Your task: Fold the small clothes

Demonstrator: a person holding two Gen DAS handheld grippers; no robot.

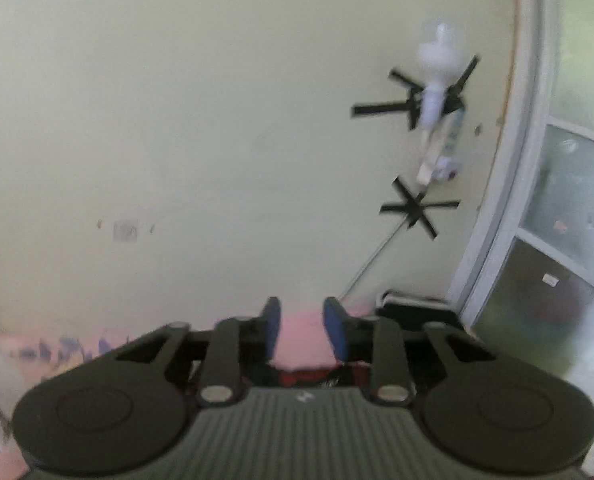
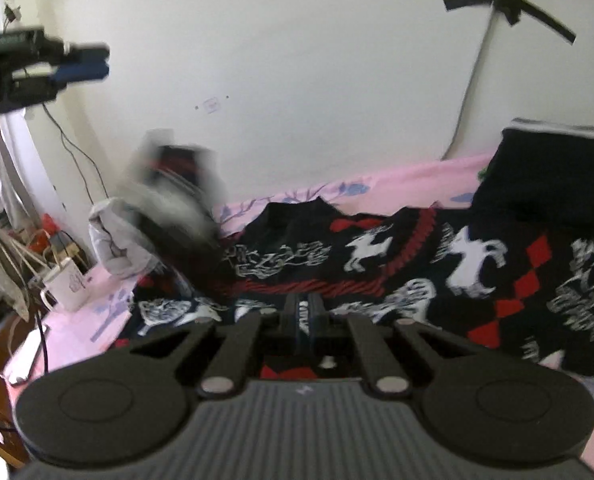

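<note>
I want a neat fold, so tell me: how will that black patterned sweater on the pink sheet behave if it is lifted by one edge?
The black patterned sweater probably droops and stretches: it already lies rumpled, following the pink sheet. It looks like thick knit, so likely weighty for its size. Slipping seems unlikely.

Black left gripper [image 1: 302, 330] and right gripper [image 2: 306, 318] (blue pads, silver rivets).

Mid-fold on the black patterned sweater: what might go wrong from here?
1. The right claw looks shut low on the sweater; lifting from one point may bunch it.
2. The left claw is open, raised toward the wall, holding nothing, so the fold is one-sided.
3. A blurred dark garment hangs near the mug.
</note>
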